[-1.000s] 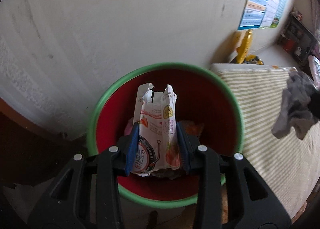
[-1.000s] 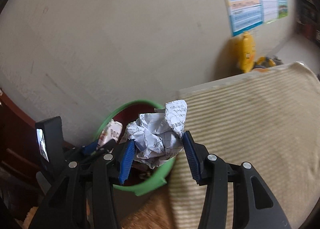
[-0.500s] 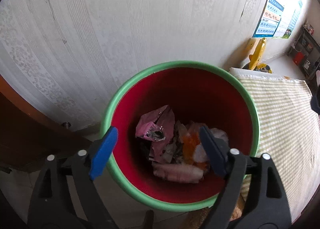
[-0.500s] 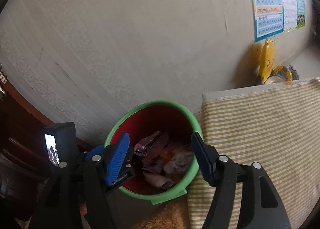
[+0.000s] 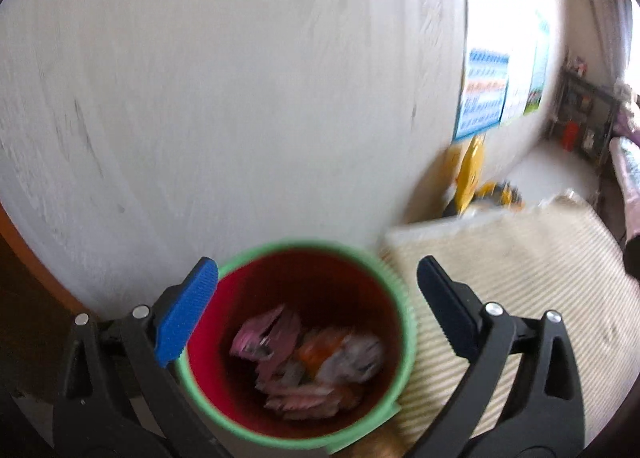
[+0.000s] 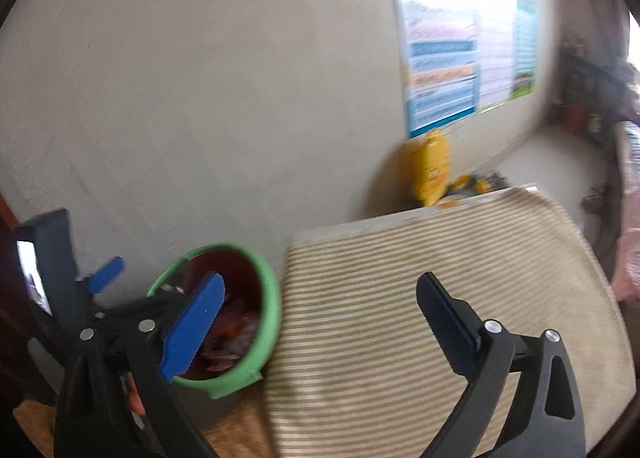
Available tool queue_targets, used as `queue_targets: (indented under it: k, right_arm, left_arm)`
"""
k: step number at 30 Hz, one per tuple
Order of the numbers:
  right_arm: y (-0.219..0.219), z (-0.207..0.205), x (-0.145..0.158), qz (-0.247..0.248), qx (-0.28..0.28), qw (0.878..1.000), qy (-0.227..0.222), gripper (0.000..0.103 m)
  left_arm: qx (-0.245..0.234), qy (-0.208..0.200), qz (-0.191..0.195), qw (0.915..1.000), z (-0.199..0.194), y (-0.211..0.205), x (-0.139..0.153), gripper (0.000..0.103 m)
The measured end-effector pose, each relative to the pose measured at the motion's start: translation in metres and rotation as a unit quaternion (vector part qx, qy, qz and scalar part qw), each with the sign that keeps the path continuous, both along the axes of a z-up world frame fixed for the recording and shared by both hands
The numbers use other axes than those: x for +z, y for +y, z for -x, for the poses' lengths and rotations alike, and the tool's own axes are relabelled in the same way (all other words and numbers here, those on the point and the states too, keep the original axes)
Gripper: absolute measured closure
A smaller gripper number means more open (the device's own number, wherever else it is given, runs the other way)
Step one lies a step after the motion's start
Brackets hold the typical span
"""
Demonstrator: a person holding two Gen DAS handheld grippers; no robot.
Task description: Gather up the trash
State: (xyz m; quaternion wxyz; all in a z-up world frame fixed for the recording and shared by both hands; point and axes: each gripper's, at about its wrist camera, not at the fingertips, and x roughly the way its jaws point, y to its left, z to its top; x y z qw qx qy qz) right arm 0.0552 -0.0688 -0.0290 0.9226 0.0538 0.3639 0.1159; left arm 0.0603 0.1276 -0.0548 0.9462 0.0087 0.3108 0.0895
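Trash (image 5: 304,362) in bin (image 5: 404,322) below both sets of spread, just-opened, empty fingers (image 5: 188,314): light, crumpled, soft; pinch any raised fold.

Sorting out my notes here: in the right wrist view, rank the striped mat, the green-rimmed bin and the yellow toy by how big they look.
1. striped mat
2. green-rimmed bin
3. yellow toy, farther back, so its true size is unsure.
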Motion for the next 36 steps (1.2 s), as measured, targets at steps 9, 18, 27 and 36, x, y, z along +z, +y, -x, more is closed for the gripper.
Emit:
queue_targets:
  k: [9, 18, 27, 36]
  right_arm:
    - [-0.055, 0.074, 0.034, 0.021, -0.093, 0.979, -0.178, 0.008]
    - [-0.077, 0.095, 0.02, 0.011, -0.11, 0.983, -0.149, 0.008]
    - [-0.09, 0.097, 0.013, -0.001, -0.119, 0.983, -0.141, 0.008]
    - [-0.09, 0.097, 0.011, 0.0, -0.124, 0.983, -0.134, 0.008]
  left_arm:
    - [-0.054, -0.092, -0.022, 0.9941, 0.025, -0.076, 0.048, 0.005]
    - [-0.076, -0.092, 0.016, 0.9928, 0.046, -0.099, 0.053, 0.005]
    - [-0.073, -0.091, 0.002, 0.9932, 0.052, -0.106, 0.052, 0.005]
    - [-0.077, -0.087, -0.008, 0.9931, 0.055, -0.108, 0.049, 0.005]
